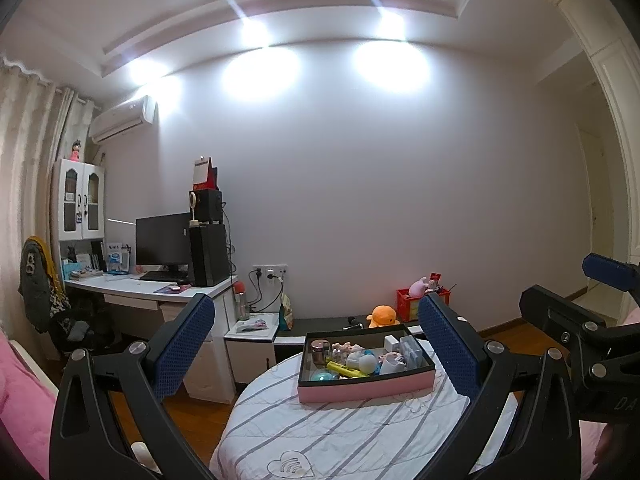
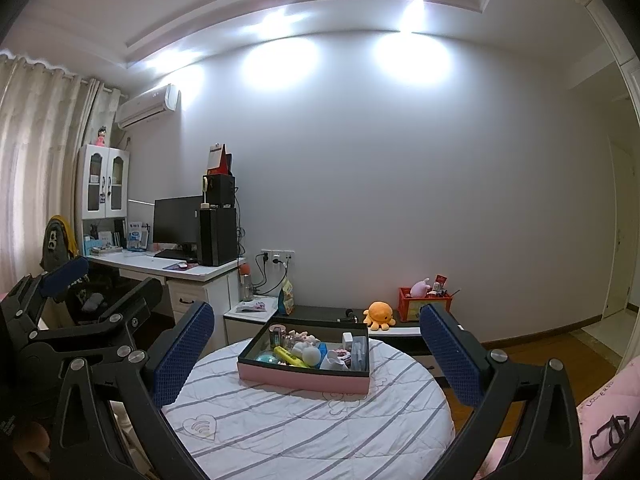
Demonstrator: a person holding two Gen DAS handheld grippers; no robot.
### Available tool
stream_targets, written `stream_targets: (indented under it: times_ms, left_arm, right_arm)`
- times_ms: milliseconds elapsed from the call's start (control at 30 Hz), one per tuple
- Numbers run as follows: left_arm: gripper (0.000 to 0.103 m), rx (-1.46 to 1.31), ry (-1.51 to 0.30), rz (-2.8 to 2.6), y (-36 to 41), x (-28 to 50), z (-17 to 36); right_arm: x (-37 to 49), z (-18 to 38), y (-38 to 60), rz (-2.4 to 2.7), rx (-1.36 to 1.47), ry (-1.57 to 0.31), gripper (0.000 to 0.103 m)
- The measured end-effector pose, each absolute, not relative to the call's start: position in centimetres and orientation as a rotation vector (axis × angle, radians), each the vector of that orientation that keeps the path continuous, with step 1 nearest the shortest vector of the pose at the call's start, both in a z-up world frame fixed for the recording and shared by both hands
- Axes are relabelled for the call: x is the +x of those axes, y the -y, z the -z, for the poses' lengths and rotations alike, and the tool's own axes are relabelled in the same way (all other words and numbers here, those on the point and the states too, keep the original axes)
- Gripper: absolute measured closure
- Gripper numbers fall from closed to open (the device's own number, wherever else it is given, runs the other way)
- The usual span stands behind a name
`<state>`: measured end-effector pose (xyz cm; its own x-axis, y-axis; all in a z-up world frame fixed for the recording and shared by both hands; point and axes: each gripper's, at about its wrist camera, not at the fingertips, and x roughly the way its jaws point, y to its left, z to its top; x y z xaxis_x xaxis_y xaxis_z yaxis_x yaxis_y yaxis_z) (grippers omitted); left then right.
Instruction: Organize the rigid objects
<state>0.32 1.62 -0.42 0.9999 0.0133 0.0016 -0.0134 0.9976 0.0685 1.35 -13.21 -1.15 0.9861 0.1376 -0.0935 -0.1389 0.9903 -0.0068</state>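
Observation:
A pink box with a dark inside (image 1: 362, 390) (image 2: 300, 378) stands on a round table with a striped white cloth (image 1: 320, 436) (image 2: 304, 432). It holds several small things: a yellow bar (image 1: 346, 369) (image 2: 288, 356), a white ball (image 1: 369, 363) (image 2: 311, 355), a teal ball (image 1: 322, 376) (image 2: 266, 359), a metal tin (image 1: 320, 350) (image 2: 276, 334), a white jug (image 2: 334, 361). My left gripper (image 1: 316, 344) is open and empty, held back from the box. My right gripper (image 2: 316, 346) is open and empty, also short of it. Each gripper shows at the edge of the other's view.
A white desk (image 2: 168, 268) with a monitor and computer tower stands at the left, with a chair beside it. A low dark bench (image 2: 320, 314) behind the table holds an orange plush (image 2: 379, 314) and a red crate (image 2: 424, 306). Pink bedding (image 1: 20, 400) lies at both sides.

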Motion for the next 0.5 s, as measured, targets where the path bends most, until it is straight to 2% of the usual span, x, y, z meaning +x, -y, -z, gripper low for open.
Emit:
stream_targets:
  times_ms: [500]
  left_arm:
    - [0.000,0.073,0.003,-0.024,-1.17,0.10,0.02]
  right_arm:
    - [1.57,0.85,13.00,-0.149,-0.014,-0.093,0.000]
